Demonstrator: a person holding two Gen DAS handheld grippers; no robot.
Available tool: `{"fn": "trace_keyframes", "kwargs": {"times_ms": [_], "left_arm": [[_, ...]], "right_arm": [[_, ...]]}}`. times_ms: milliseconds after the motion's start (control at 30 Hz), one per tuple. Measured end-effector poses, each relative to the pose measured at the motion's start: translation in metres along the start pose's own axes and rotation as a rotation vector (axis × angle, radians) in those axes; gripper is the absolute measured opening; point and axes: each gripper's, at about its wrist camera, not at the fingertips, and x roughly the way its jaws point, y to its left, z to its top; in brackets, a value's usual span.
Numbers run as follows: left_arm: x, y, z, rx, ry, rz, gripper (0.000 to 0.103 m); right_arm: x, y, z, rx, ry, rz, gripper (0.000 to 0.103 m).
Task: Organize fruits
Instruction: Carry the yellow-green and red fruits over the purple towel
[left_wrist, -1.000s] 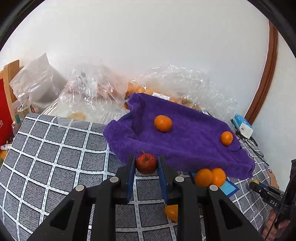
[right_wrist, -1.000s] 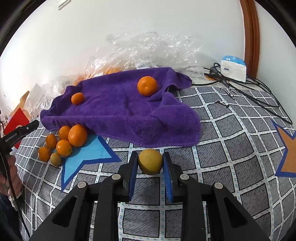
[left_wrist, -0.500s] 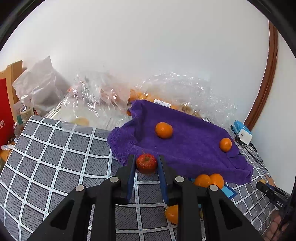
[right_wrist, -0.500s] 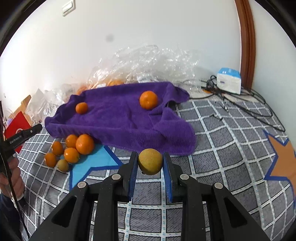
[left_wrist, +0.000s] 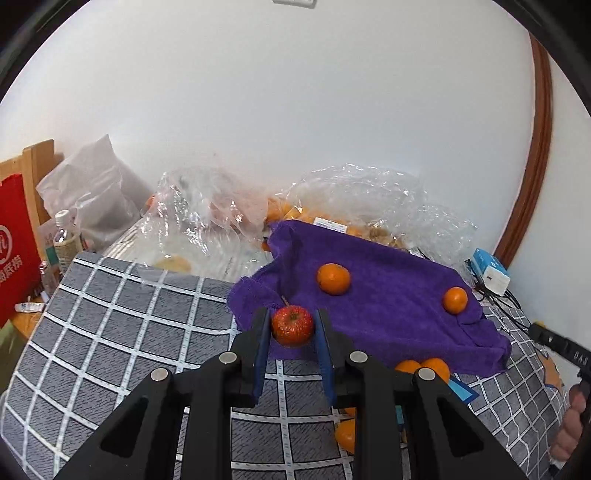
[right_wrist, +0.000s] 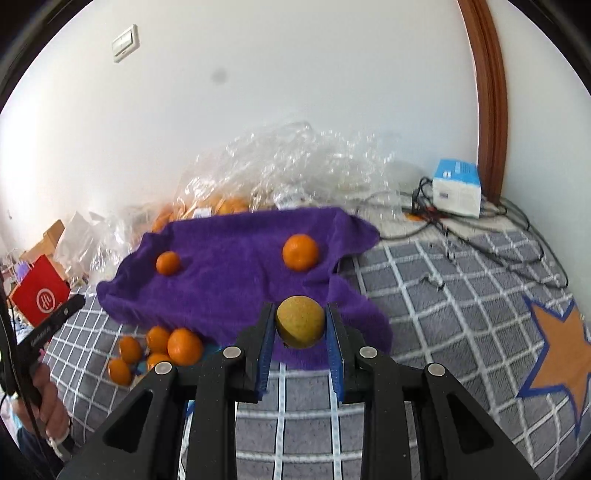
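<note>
Two fruits are in my grip at once, one per hand, and that doubles the ways this can slip.

From my left wrist camera, my left gripper (left_wrist: 291, 326) is clamped on a small red apple (left_wrist: 293, 325), held in the air over the near edge of the purple towel (left_wrist: 391, 317). The pads catch it only at its widest girth and right at the tips, so I judge a jolt or a slight easing of the squeeze could let the round, waxy thing roll out forward. Two mandarins already sit on the towel, a larger mandarin (left_wrist: 333, 278) towards the middle and a smaller mandarin (left_wrist: 455, 300) near the far fold; if the apple drops onto the sloped cloth it could knock one loose or roll off towards the checked bedcover (left_wrist: 122, 317).

From my right wrist camera, my right gripper (right_wrist: 300, 326) is closed on a yellow-green round fruit (right_wrist: 300, 322), perhaps a pear, though I cannot be sure, likewise pinched at the fingertips above the towel's front edge. It bulges past the pads, so a tilt of my wrist risks it squirting out. Below and to the left lies a cluster of oranges (right_wrist: 162, 349) on the bedcover just beside the towel; a fallen fruit could scatter them. My other tool is close there too, so crossing paths could bump it.
</note>
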Motion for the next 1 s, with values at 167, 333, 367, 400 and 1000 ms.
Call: {"fn": "trace_keyframes", "kwargs": {"times_ms": [167,333,367,400,1000], "left_arm": [[-0.011,-0.009,0.027,0.014,-0.017,0.004,0.023],[0.000,-0.025,0.055,0.033,-0.025,-0.015,0.023],[0.005,-0.029,0.059,0.034,-0.020,-0.019,0.023],[0.014,-0.032,0.064,0.026,-0.013,-0.028,0.023],[0.103,-0.030,0.030,0.038,0.109,0.039,0.023]], "right_arm": [[0.003,0.005,0.024,-0.025,-0.027,-0.006,0.027],[0.018,0.008,0.046,-0.006,-0.038,0.022,0.027],[0.023,0.010,0.050,-0.008,-0.038,0.019,0.027],[0.028,0.012,0.053,-0.009,-0.035,0.013,0.027],[0.114,0.010,0.026,-0.015,0.100,-0.006,0.027]]}}
